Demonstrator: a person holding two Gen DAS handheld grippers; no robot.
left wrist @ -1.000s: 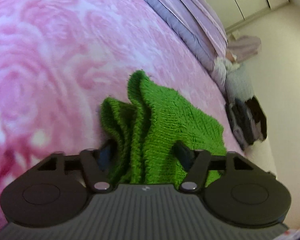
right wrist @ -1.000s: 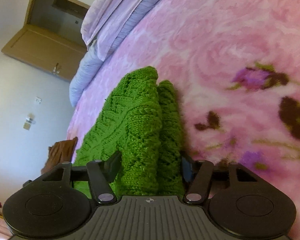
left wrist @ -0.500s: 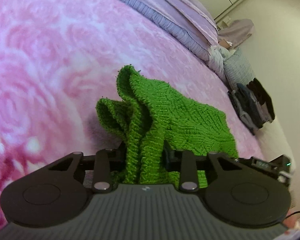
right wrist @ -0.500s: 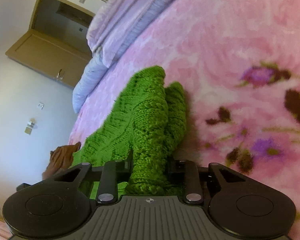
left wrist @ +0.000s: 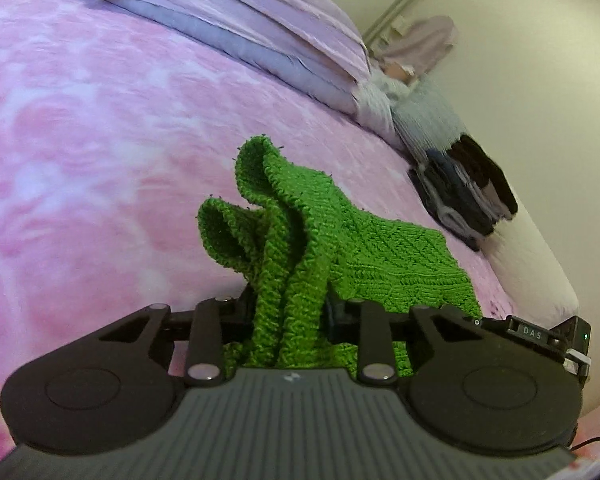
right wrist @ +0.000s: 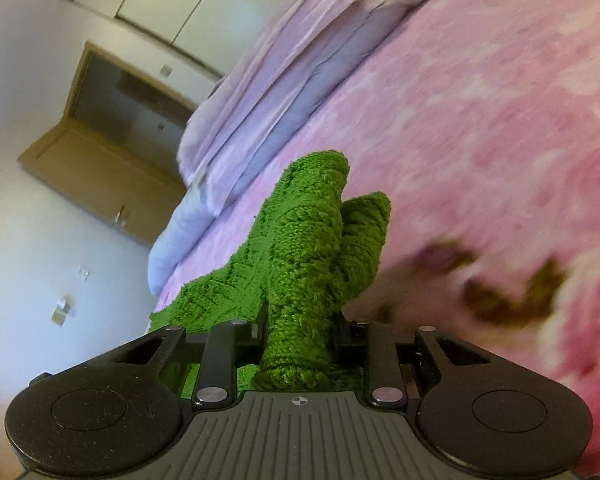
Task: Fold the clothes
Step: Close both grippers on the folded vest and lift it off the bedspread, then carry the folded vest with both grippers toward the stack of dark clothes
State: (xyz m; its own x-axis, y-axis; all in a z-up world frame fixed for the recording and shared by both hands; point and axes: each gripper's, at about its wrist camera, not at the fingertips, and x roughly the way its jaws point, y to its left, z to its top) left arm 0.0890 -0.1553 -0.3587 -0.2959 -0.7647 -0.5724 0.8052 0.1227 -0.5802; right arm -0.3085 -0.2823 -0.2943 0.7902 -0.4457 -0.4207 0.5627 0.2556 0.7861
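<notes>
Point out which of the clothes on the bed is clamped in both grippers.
The green knitted garment, bunched between the fingers of the left gripper and right gripper. The dark folded stack at the bed's edge lies untouched.

Pink floral bed (left wrist: 100, 128), cream wall (left wrist: 540, 80)

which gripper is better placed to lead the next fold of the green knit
Neither clearly: left gripper and right gripper are each clamped on a bunched edge of the green knit. Slight edge to the left: more loose cloth trails from its grip across the pink blanket.
</notes>
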